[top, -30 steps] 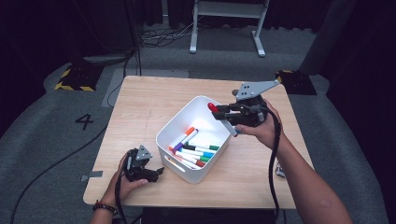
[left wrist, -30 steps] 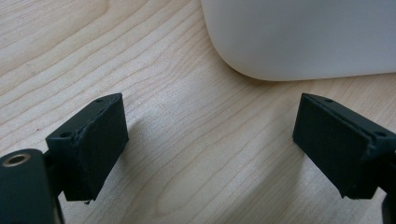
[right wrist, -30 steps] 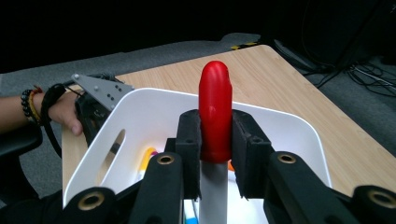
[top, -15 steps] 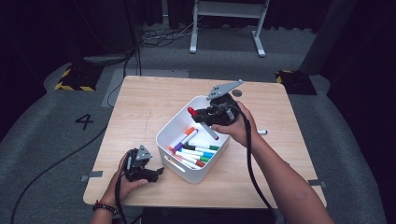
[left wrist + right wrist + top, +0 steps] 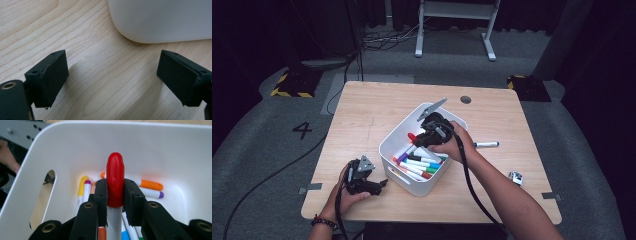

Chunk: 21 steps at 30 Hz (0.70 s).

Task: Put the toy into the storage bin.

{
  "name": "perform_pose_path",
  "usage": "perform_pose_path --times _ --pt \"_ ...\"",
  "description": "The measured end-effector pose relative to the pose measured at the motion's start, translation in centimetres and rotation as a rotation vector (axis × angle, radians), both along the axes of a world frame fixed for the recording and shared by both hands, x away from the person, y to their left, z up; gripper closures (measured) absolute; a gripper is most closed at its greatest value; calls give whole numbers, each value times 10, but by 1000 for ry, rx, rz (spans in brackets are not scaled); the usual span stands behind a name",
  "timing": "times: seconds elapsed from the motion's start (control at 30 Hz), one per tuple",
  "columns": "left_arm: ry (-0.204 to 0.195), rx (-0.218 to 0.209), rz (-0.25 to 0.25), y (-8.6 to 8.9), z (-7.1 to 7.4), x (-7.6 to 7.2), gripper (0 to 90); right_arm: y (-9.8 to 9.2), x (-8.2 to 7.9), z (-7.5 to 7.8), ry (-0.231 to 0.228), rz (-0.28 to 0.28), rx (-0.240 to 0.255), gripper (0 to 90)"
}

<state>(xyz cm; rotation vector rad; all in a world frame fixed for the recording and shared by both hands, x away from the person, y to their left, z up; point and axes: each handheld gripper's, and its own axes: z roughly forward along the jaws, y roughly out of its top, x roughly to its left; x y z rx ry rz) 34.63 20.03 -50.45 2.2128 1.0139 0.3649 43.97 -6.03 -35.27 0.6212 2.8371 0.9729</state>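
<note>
A white bin [image 5: 394, 147] [image 5: 155, 147] sits mid-table with several coloured markers [image 5: 419, 167] lying in it. My right gripper [image 5: 416, 138] [image 5: 115, 192] hangs inside the bin, shut on a red-capped marker [image 5: 412, 136] [image 5: 115, 180] whose white barrel runs back between the jaws. Under it lie orange-, purple- and yellow-capped markers [image 5: 150, 185]. My left gripper [image 5: 379, 184] [image 5: 112, 75] rests on the wood at the front left, open, with bare table between its pads. The bin's rounded corner [image 5: 160, 20] stands just ahead of it.
A blue-capped marker [image 5: 486, 144] lies on the table right of the bin. A small white object [image 5: 515, 177] sits near the right front edge. A grommet hole [image 5: 465, 99] is at the back of the wooden table [image 5: 372, 110].
My right gripper has carried the red-capped marker left and down, from above the bin's far right corner into the bin. The left gripper has stayed put.
</note>
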Motion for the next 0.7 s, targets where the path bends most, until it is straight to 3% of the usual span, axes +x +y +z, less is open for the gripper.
perform_pose_path --times 0.1,0.3,0.33,0.7 --pt "0 0 0 0 0 0 103 10 -4 -7 25 8 -62 745" --pt "-1 4 0 0 0 0 103 28 -16 -16 46 59 -125 746" --pt "-2 4 1 0 0 0 103 30 -18 -17 62 61 -121 745" --pt "3 -1 -3 0 0 0 103 43 -26 -18 71 86 -142 745"
